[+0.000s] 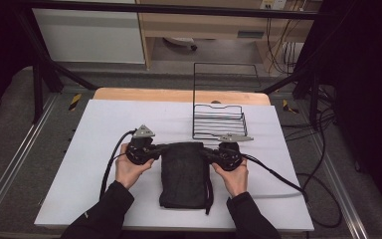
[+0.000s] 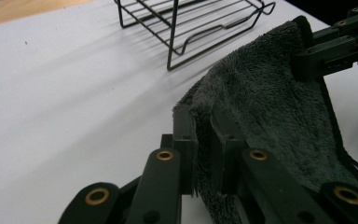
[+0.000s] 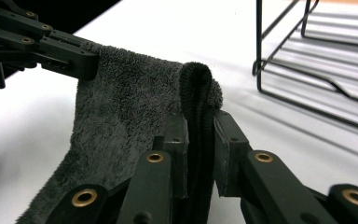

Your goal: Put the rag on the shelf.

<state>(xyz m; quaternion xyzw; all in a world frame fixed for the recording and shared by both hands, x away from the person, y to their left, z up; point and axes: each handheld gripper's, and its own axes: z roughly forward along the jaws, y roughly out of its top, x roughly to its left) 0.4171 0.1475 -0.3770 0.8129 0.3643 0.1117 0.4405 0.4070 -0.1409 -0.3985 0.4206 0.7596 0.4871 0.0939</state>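
Towel (image 1: 184, 174) count: one — dark grey, fluffy terry, folded into a long narrow rectangle with a darker stitched hem along its edges. Wire rack (image 1: 219, 119) count: one, black, with a tall upright back frame and a low basket part in front; nothing lies in the basket. Claws: two, one in each of the person's hands.

Position, all taken from the wire rack: the towel lies on the white table (image 1: 99, 129) just in front of the rack, on the person's side, its far end near the rack's front rail but apart from it. The towel's near end rests flat on the table; the far end is raised off the surface and stretched between the two claws.

Left claw (image 2: 203, 135): jaws narrow, pinched on the towel's far left corner, pile bunched up between the pads. In the high view it sits in front of the rack and off toward its left side (image 1: 154, 149).

Right claw (image 3: 200, 135): jaws narrow, clamped on the far right corner, where the folded hem stands up as a rounded ridge between the pads. In the high view it sits just in front of the rack's right half (image 1: 209, 153).

A loose thread or cord trails along the towel's right edge — too thin to tell which.
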